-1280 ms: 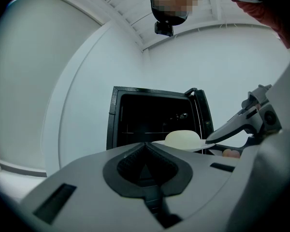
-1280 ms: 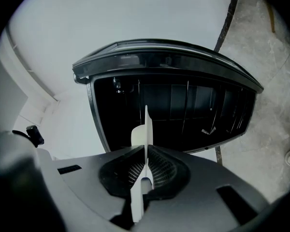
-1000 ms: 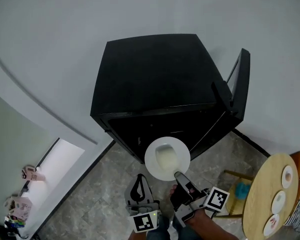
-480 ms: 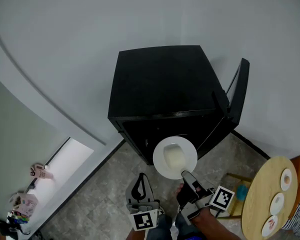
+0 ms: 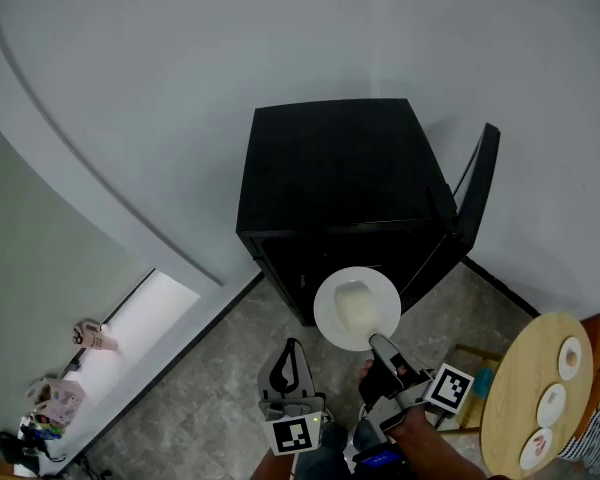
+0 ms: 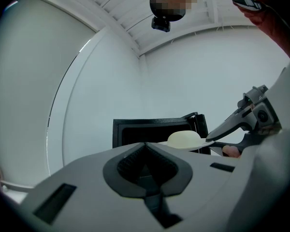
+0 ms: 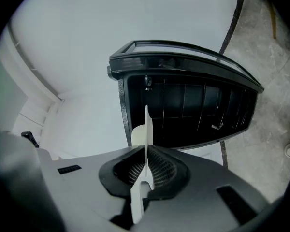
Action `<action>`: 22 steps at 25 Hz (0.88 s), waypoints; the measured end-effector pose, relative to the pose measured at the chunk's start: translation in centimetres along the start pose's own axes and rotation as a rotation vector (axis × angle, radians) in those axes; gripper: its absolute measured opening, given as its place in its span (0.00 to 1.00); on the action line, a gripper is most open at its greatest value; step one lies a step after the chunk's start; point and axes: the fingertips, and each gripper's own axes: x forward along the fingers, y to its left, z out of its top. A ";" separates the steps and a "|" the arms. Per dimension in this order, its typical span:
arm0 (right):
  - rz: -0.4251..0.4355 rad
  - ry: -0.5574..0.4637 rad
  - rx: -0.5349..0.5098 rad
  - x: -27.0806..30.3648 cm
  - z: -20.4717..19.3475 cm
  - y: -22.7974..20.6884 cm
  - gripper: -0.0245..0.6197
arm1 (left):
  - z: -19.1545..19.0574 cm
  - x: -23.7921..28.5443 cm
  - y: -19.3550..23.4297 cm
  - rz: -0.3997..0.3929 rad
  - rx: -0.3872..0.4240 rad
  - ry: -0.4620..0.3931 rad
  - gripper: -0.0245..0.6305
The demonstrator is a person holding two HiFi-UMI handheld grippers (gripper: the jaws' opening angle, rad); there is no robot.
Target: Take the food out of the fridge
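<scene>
A small black fridge (image 5: pixel 335 173) stands against the wall with its door (image 5: pixel 475 183) swung open to the right. My right gripper (image 5: pixel 377 344) is shut on the rim of a white plate (image 5: pixel 356 308) that carries a pale, cream-coloured piece of food (image 5: pixel 354 308), held in front of the fridge opening. In the right gripper view the plate (image 7: pixel 146 144) shows edge-on between the jaws, with the dark fridge interior (image 7: pixel 193 112) beyond. My left gripper (image 5: pixel 290 376) hangs low beside it, shut with nothing in it; its own view shows the plate (image 6: pixel 186 141) to the right.
A round wooden table (image 5: pixel 530 403) at the lower right holds three small dishes. A wooden stool (image 5: pixel 470 368) stands beside it. A recessed bright strip (image 5: pixel 130 338) runs along the floor at the left, with small objects (image 5: pixel 50 398) near it.
The plate with the food has come slightly further out from the fridge toward me and to the right. The head view has shifted, so the fridge sits more to the right and lower.
</scene>
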 end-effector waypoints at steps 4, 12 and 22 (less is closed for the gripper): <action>0.010 0.011 0.003 -0.1 -0.4 1.4 0.10 | 1.4 -0.4 0.0 0.004 0.007 -0.016 0.06; -0.006 0.012 0.000 -1.2 -0.5 3.4 0.10 | 3.3 -1.2 -0.4 0.007 0.038 -0.032 0.06; -0.033 0.016 -0.013 -3.1 0.1 5.3 0.10 | 4.5 -1.1 -1.9 -0.013 0.061 -0.045 0.06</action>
